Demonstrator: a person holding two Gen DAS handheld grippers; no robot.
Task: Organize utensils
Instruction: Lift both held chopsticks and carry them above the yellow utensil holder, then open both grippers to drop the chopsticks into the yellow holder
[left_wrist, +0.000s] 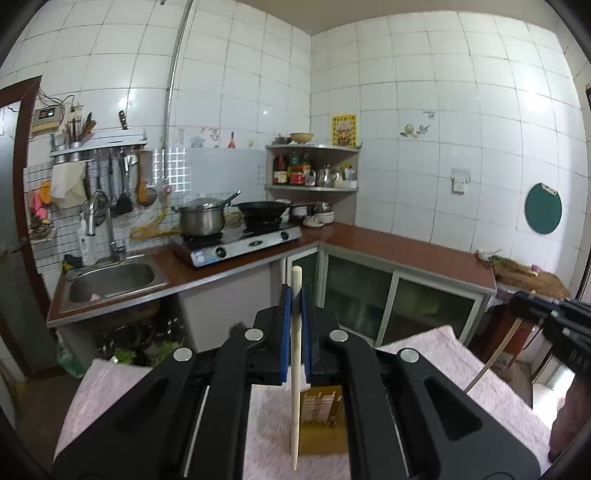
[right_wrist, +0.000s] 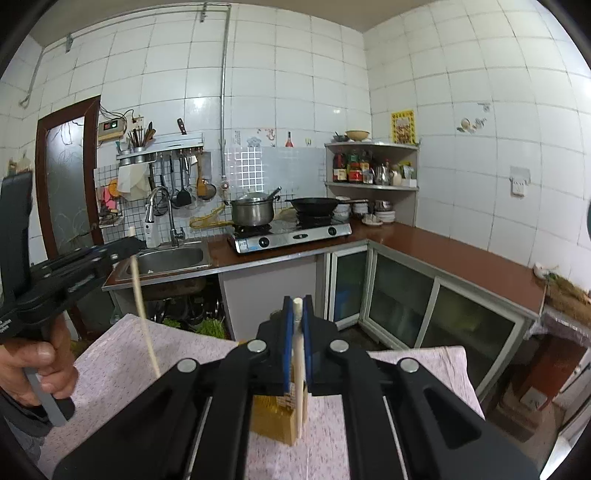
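Observation:
My left gripper (left_wrist: 294, 295) is shut on a pale chopstick (left_wrist: 295, 387) that hangs upright above a yellow-brown holder box (left_wrist: 323, 421) on the pink cloth. My right gripper (right_wrist: 298, 308) is shut on a second pale chopstick (right_wrist: 298, 373), whose lower end reaches down at the same box (right_wrist: 275, 417). Each gripper shows in the other's view: the right one (left_wrist: 532, 299) at the right edge with its chopstick (left_wrist: 495, 360), the left one (right_wrist: 127, 245) at the left with its chopstick (right_wrist: 142, 306).
A pink patterned cloth (left_wrist: 461, 365) covers the table under both grippers. Behind it are a brown counter (right_wrist: 461, 254) with a sink (right_wrist: 170, 260), a gas stove (right_wrist: 291, 232) with a pot and a wok, a corner shelf, and glass-door cabinets.

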